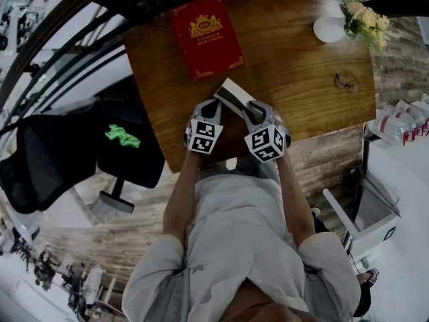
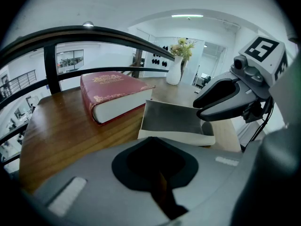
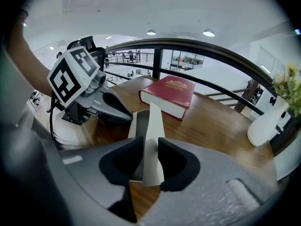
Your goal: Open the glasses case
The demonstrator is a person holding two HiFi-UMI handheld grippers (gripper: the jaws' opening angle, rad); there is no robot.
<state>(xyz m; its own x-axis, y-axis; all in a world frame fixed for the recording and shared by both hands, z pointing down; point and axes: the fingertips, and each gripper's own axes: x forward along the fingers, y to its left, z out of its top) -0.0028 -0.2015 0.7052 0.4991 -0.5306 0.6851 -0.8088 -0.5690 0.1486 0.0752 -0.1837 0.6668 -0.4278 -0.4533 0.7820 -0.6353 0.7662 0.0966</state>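
The glasses case (image 1: 234,98), cream outside and dark inside, lies on the wooden table (image 1: 295,66) near its front edge. In the right gripper view its cream lid (image 3: 151,126) stands up on edge, and my right gripper (image 3: 149,159) is shut on it, both pads touching it. In the head view the right gripper (image 1: 253,115) sits at the case's near right end. My left gripper (image 1: 212,110) is at the case's left end. In the left gripper view its jaws (image 2: 157,173) stand together with only a thin slit between them, the open case (image 2: 176,119) just beyond them.
A red hardback book (image 1: 206,35) lies behind the case. A white vase of flowers (image 1: 330,29) and a pair of glasses (image 1: 346,82) are at the table's right. A black chair (image 1: 127,149) stands left of the person. A dark railing (image 3: 207,48) curves behind the table.
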